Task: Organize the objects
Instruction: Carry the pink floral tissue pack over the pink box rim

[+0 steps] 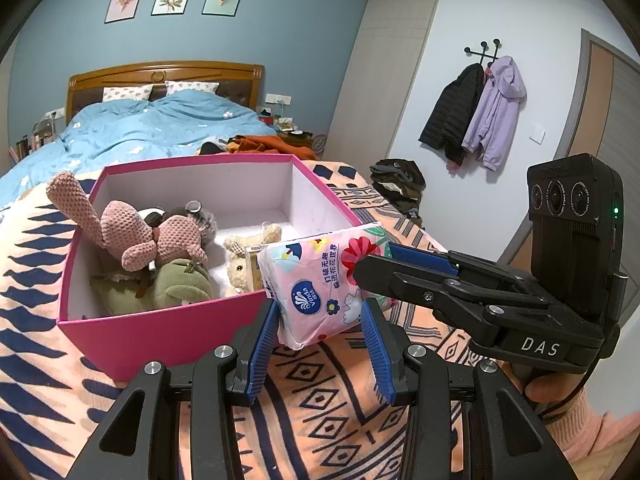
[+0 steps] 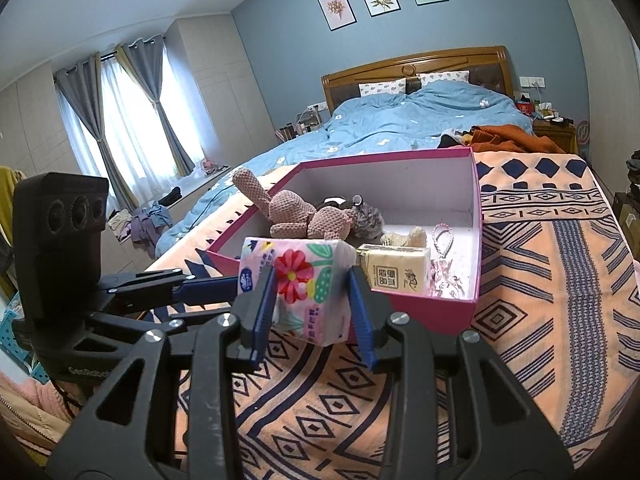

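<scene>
A pink floral tissue pack (image 1: 320, 284) is held in the air over the near corner of a pink box (image 1: 160, 332); it also shows in the right wrist view (image 2: 308, 284). My left gripper (image 1: 320, 312) and my right gripper (image 2: 312, 280) are both shut on the pack, from two sides. The right gripper (image 1: 372, 260) shows in the left wrist view, clamping the pack's right end. The pink box (image 2: 448, 312) holds a pink knitted rabbit (image 1: 136, 232), a green plush (image 1: 180, 284), a beige bear (image 1: 248, 252) and a yellow tissue pack (image 2: 396, 272).
The box stands on an orange patterned blanket (image 2: 540, 300) at the foot of a bed with a blue duvet (image 1: 152, 128). Orange clothes (image 1: 272, 144) lie behind the box. Coats (image 1: 480, 116) hang on the wall to the right.
</scene>
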